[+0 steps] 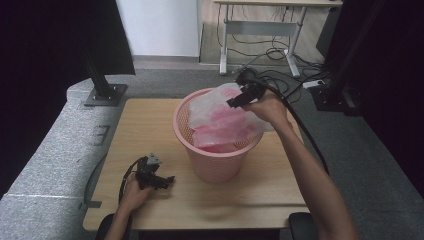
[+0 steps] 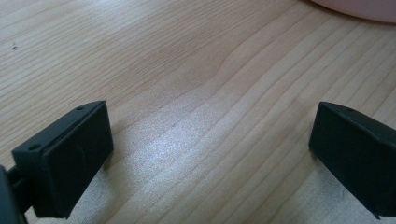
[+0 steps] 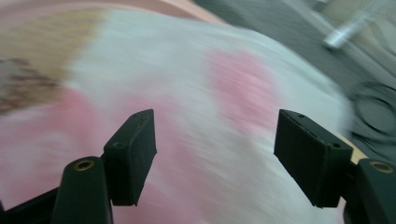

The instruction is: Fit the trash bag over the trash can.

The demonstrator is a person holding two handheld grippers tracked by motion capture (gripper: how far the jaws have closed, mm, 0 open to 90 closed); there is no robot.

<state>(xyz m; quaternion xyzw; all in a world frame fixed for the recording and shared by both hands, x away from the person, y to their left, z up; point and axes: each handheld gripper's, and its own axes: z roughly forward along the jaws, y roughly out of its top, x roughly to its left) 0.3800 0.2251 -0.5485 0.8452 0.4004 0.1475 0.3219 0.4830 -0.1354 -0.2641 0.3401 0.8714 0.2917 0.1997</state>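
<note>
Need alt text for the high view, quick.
A round pink plastic mesh basket on a light wooden table holds a crumpled translucent plastic bag. The right tongs hover open at its far rim; the left tongs rest open on the tabletop.

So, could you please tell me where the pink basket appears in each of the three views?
High view: the pink basket stands mid-table, lined with a clear plastic bag.
Left gripper view: a sliver of its pink base at the top right edge.
Right gripper view: a blurred strip of its rim along the top, above the bag.
Shared landmark: the wooden table.
</note>
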